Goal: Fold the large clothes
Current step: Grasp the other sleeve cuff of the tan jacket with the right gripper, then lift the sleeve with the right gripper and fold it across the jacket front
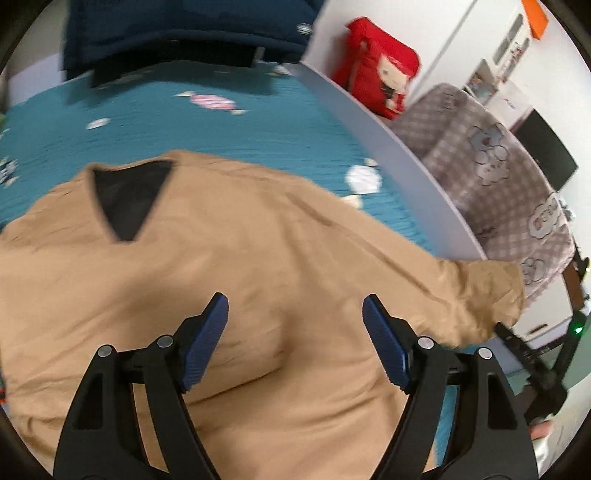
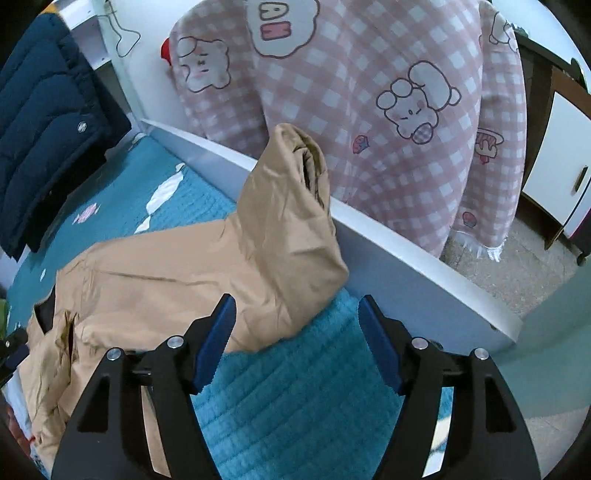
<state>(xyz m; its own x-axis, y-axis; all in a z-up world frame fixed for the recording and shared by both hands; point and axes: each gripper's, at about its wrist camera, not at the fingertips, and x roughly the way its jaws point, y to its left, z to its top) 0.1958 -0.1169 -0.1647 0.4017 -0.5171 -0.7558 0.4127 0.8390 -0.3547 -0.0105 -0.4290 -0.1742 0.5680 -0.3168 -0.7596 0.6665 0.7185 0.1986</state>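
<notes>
A tan soft-cotton V-neck top (image 1: 258, 258) lies wrinkled on the teal quilted bedcover (image 1: 221, 136). The left gripper (image 1: 295, 314) and right gripper (image 2: 297, 314) both stand apart, empty; the sleeve cuff (image 2: 306, 158) rises at 12 o'clock.

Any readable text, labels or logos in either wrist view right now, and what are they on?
"AM": cloud patch, pink checked blanket; letters cut by the frame's top edge.
Navy puffer jacket: round badge, too small to read.
Red cushion: cartoon figure, no legible words.
Tan garment: no text visible.
</notes>
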